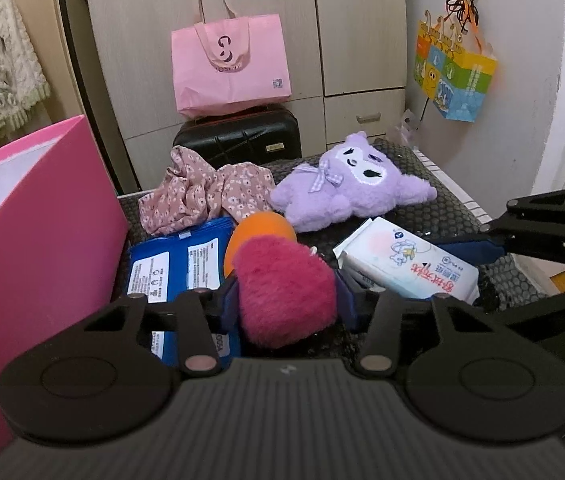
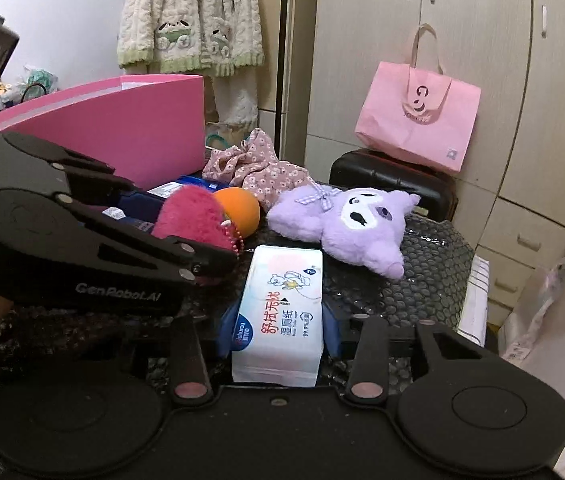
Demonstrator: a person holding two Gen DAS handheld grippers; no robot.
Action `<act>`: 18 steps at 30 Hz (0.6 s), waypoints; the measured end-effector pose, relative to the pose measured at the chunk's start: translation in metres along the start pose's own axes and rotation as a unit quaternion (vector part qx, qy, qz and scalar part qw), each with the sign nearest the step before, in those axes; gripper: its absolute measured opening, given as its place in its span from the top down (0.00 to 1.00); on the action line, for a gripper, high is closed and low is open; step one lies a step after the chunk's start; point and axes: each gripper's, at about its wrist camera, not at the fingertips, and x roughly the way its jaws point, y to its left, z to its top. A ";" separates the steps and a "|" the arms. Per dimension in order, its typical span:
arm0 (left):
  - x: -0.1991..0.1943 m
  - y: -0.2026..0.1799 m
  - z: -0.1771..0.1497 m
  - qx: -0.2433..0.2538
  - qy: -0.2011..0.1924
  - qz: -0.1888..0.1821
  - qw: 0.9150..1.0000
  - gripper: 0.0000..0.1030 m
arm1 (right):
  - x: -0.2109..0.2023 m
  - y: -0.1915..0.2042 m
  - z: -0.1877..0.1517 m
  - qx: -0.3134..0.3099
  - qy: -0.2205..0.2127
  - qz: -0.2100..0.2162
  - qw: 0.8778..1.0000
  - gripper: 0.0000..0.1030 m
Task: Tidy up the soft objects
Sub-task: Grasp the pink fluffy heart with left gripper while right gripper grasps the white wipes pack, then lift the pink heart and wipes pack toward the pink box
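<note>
Two claws work over a dark, bubble-textured surface (image 1: 434, 208) strewn with soft things. The left gripper (image 1: 286, 300) is clamped on a fuzzy magenta plush (image 1: 286, 288), its blue pads pressing both flanks of the toy. Just beyond that plush, touching it, sits an orange ball (image 1: 262, 228); to the claw's left lie blue packets (image 1: 174, 268) with white labels, and farther left stands a pink box (image 1: 38, 232), open at the top. Ahead of the left claw, past the ball, a crumpled floral cloth (image 1: 202, 192) lies beside a purple plush toy (image 1: 346, 188). The right gripper (image 2: 278, 332) has a white pack of wet wipes (image 2: 278, 320) between its blue pads, which sit against the pack's two long sides, so it grips the pack; the pack runs lengthwise away from that claw. From the right wrist view, the left gripper and its magenta plush lie to the left of the right claw, and the purple plush toy lies just beyond the pack's far end. Well behind everything, a pink tote bag (image 1: 230, 68) rests on a black suitcase (image 1: 238, 136).
</note>
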 end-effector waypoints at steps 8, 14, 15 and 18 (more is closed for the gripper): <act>-0.017 0.002 -0.008 -0.023 -0.014 -0.021 0.999 0.57 | -0.012 0.003 -0.003 0.046 -0.003 -0.019 0.999 0.57; -0.035 0.008 -0.018 -0.051 -0.011 -0.052 0.997 0.57 | -0.028 0.014 -0.009 0.061 -0.002 -0.027 0.998 0.57; -0.039 0.008 -0.020 -0.050 -0.013 -0.053 0.997 0.57 | -0.031 0.016 -0.009 0.063 -0.002 -0.028 0.998 0.57; -0.052 0.007 -0.024 -0.049 -0.018 -0.060 0.997 0.57 | -0.043 0.022 -0.013 0.074 -0.001 -0.030 0.997 0.57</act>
